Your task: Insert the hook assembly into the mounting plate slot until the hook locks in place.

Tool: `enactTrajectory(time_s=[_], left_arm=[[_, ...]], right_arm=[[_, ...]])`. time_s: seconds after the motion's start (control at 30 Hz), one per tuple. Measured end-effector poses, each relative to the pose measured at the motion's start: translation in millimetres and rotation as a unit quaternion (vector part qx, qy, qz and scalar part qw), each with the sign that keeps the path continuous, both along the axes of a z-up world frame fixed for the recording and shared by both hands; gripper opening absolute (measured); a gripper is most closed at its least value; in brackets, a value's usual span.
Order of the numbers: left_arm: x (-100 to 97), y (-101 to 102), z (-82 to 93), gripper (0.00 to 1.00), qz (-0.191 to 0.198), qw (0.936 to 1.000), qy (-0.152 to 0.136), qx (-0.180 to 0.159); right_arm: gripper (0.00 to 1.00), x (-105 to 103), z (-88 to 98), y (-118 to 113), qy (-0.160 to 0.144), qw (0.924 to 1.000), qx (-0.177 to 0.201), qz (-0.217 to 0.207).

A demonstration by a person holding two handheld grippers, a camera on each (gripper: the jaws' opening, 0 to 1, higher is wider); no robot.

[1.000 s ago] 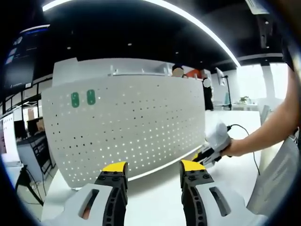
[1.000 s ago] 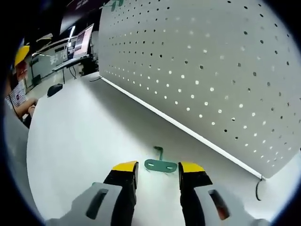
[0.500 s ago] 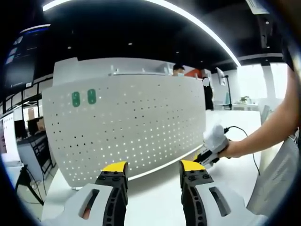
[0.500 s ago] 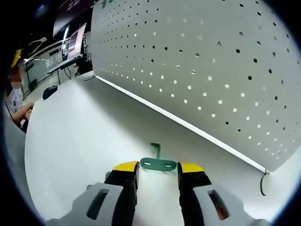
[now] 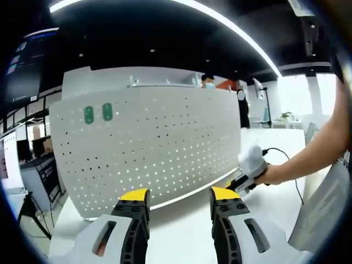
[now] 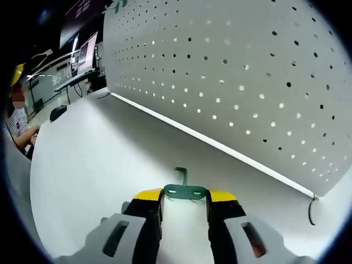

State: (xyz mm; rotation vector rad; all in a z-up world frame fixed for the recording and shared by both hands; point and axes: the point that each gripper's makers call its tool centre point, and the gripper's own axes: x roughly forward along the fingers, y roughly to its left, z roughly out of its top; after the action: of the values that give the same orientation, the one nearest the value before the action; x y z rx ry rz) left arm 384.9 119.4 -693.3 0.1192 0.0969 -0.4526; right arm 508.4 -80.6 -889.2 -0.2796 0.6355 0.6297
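Right gripper [image 6: 185, 196] closer; jaws seemingly flank one green hook [image 6: 185, 191].

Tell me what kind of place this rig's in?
Likely an open office or lab: a white table carries a standing white pegboard, long ceiling strip lights run overhead, and a monitor sits on a desk behind.

No text, label, brand or number can be read anywhere.

1 white pegboard [image 5: 148, 148], 2 green plates [image 5: 97, 114] mounted on it, 1 green hook [image 6: 185, 190] on the table [image 6: 99, 159], 2 tools [image 5: 179, 201] [image 6: 184, 197]
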Motion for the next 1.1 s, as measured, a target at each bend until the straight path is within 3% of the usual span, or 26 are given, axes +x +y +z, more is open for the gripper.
enactTrajectory(time_s=[1.1], left_arm=[[-0.2, -3.4, 0.4, 0.44, -0.007, 1.0, 0.0, 0.002]], right_arm=[[0.28, -3.7, 17.3, 3.6, -0.019, 0.9995, 0.027, 0.003]])
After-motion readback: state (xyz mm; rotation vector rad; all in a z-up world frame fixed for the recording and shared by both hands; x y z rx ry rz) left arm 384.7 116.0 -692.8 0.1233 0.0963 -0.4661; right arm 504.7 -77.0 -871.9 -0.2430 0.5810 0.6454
